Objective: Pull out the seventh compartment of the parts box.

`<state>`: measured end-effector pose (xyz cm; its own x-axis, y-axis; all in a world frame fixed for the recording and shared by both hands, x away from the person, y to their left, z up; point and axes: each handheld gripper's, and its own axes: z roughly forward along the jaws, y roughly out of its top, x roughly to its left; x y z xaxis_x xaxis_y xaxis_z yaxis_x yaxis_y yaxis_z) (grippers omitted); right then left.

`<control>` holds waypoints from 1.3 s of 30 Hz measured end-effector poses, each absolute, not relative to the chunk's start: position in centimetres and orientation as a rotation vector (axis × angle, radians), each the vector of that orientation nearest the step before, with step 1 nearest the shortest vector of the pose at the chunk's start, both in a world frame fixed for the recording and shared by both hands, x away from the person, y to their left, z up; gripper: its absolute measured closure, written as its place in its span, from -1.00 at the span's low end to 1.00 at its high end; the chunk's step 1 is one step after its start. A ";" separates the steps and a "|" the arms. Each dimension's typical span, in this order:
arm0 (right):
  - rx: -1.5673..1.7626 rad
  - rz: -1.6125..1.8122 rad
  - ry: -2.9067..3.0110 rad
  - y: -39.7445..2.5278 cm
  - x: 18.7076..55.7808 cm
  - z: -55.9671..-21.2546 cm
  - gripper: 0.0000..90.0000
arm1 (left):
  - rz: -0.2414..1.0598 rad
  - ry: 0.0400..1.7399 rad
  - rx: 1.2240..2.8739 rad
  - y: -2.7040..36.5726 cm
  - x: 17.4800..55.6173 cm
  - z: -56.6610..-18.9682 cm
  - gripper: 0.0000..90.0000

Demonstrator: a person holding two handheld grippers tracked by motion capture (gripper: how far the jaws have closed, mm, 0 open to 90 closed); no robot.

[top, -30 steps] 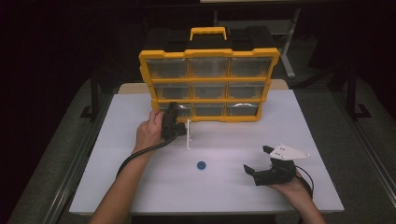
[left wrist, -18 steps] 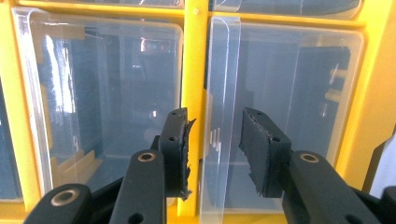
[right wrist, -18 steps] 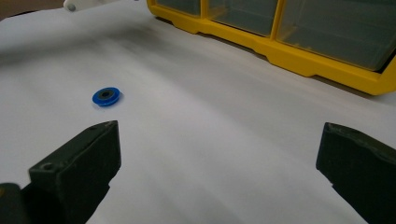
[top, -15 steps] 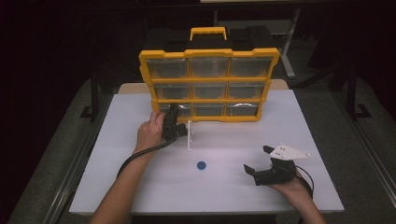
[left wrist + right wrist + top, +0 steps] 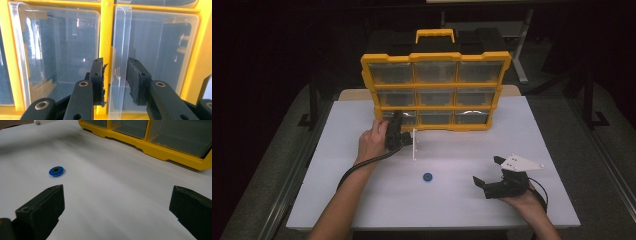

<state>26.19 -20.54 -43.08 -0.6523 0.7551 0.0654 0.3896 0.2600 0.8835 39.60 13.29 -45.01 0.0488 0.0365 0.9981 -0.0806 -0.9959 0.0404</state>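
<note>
High view: a person's left gripper meets the yellow organizer standing upright on the white table, jaws either side of a clear drawer front, contact unclear. Right gripper rests released; blue disc lies between.

Left gripper: black jaws, frayed rubber pads, round screw holes, black cable. Right gripper: black, grey three-cornered plate on top. Forearms bare, no sleeves.
</note>
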 end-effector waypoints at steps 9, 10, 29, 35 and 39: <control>1.046 1.354 2.166 -20.5 26.2 -43.1 -1.00 | 2.115 -0.060 2.206 13.4 39.7 -45.2 0.54; 1.046 1.353 2.166 -20.5 26.2 -43.1 -1.00 | 2.119 -0.062 2.212 13.4 39.7 -45.2 0.55; 1.046 1.356 2.165 -20.5 26.2 -43.1 -1.00 | 2.143 -0.071 2.202 13.3 39.8 -45.4 0.65; 1.046 1.357 2.164 -20.5 26.2 -43.1 -1.00 | 2.143 -0.071 2.202 13.2 39.8 -45.4 0.67; 1.046 1.357 2.164 -20.5 26.2 -43.1 -1.00 | 2.144 -0.072 2.202 13.2 39.8 -45.4 0.67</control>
